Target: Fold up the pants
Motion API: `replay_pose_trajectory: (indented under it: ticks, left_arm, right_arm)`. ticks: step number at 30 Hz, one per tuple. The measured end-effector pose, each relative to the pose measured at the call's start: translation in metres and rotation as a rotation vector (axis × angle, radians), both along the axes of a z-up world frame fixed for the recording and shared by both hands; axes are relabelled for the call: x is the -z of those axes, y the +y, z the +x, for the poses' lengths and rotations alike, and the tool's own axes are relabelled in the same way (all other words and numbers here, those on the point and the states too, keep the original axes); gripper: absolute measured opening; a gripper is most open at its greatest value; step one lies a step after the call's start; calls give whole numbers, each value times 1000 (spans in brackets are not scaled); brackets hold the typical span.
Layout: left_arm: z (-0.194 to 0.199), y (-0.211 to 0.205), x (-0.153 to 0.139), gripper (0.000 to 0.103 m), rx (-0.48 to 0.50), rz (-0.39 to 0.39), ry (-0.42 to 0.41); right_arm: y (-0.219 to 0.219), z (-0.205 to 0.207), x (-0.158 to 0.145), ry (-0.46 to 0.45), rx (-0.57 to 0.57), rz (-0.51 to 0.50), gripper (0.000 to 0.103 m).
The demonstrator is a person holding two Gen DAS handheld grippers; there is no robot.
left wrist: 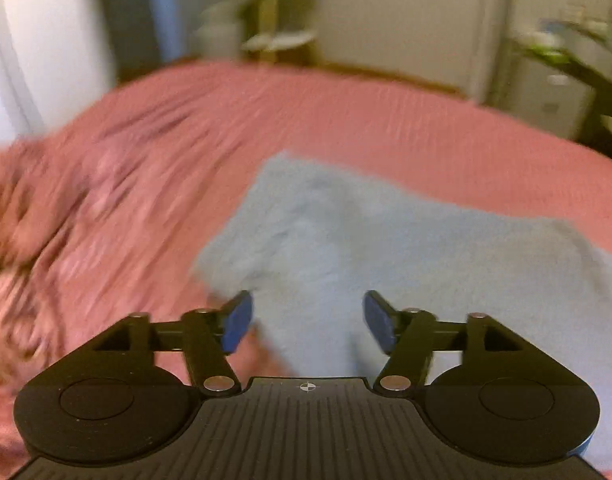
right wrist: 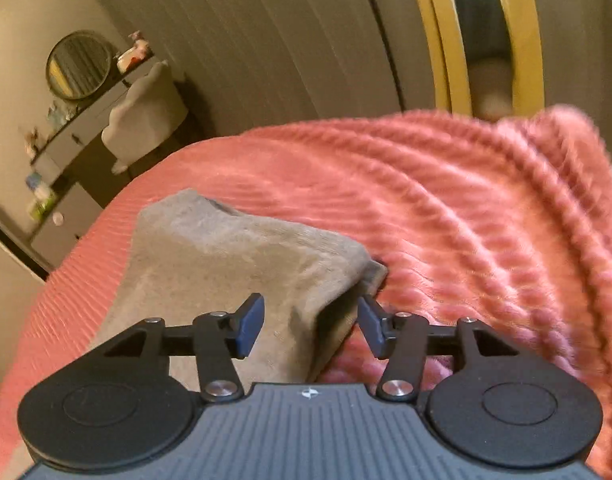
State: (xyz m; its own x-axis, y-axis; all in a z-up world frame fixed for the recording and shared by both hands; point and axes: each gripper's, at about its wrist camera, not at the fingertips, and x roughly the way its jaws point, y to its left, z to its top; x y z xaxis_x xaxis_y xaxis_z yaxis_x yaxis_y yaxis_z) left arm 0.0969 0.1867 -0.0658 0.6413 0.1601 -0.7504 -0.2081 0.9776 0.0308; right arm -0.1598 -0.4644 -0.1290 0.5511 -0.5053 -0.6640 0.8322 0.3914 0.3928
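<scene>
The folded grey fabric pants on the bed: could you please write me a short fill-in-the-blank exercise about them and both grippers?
1. The folded grey fabric pants lie on a ribbed bedspread whose colour is ____.
2. The jaws of the left gripper stand ____, holding nothing.
3. The pads of the right gripper are coloured ____.
4. On the wall behind the dresser hangs a mirror whose shape is ____.

Missing words: pink; open; blue; round

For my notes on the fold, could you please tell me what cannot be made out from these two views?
- Pants, left wrist view: near edge hidden behind the left tool; motion blur hides creases.
- Pants, right wrist view: near end covered by the right tool.
- Pink bedspread, left wrist view: smeared by blur.
</scene>
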Motion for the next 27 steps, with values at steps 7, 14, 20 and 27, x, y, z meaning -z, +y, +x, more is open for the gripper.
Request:
replay_pose_trajectory:
  ticks: [7,14,20,27]
  left_arm:
    - [15,-146,20,89,352,-25,-5]
    - [-5,-217,88,84,555,133,69]
    - [5,-218,98,94,616,61,-5]
    - [7,-220,110,103,626,67,-63]
  right_arm:
    - [99,68,-24,-68,-484,-106,53]
    - [169,102,14,233,-895,-245,68]
    - [50,79,-21,33,-537,-60,82]
    - [-85,81,-32,-136,-205,74,101]
